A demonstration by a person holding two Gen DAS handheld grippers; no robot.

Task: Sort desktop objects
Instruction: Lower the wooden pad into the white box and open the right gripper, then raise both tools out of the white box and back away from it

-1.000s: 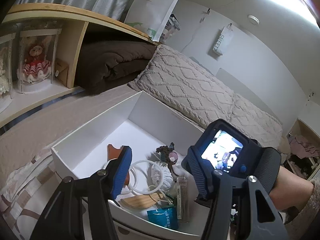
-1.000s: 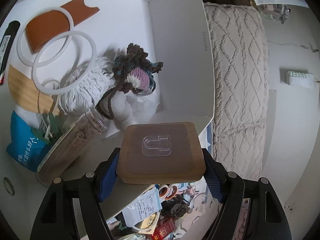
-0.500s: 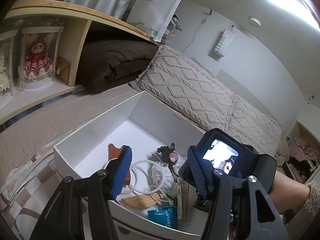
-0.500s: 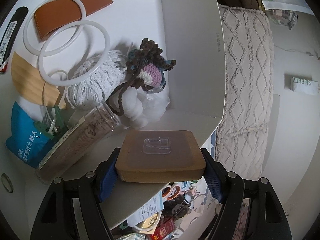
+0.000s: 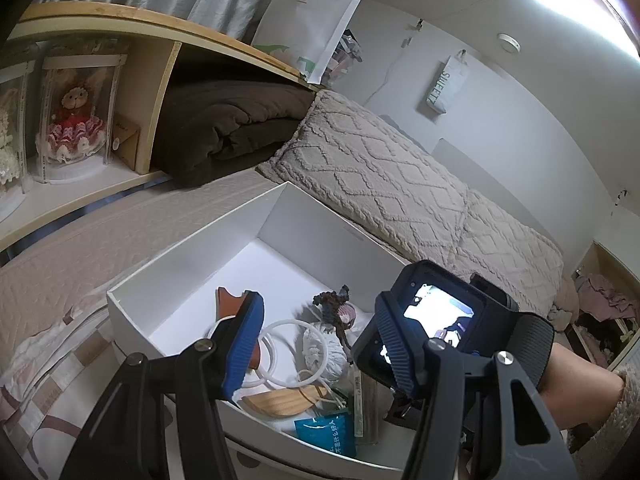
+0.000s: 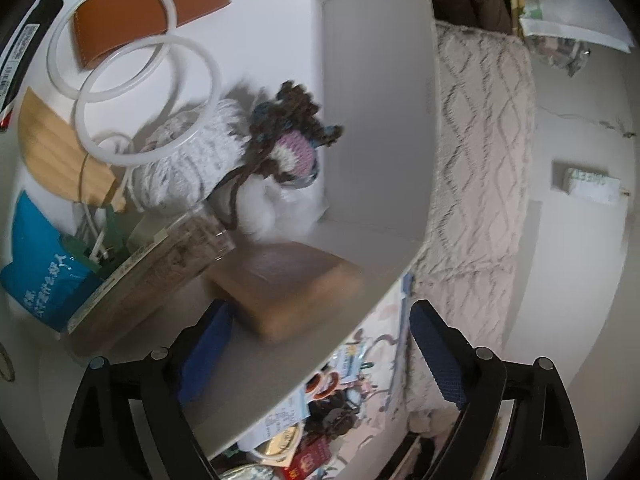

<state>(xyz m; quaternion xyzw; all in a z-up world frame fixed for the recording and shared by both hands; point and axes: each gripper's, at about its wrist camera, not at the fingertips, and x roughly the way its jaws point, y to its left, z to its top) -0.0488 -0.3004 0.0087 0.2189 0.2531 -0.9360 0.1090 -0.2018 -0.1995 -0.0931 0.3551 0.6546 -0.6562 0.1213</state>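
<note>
Right tool (image 6: 320, 344): jaws just opened, wooden block (image 6: 286, 288) released into white box (image 6: 376, 100).
Left tool (image 5: 320, 344): held apart, empty.
Risk: block could be snagged if the tool is withdrawn carelessly.

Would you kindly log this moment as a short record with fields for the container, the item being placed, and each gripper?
container: white box, on a bed
item: wooden block, lying in the box's near corner
right gripper: jaws just opened, block released, pads clear of it
left gripper: open, nothing between the jaws, above the box
other contents: white rings, crochet doll

Matt wooden block (image 6: 286, 288), smooth white cardboard box (image 6: 376, 120)
</note>
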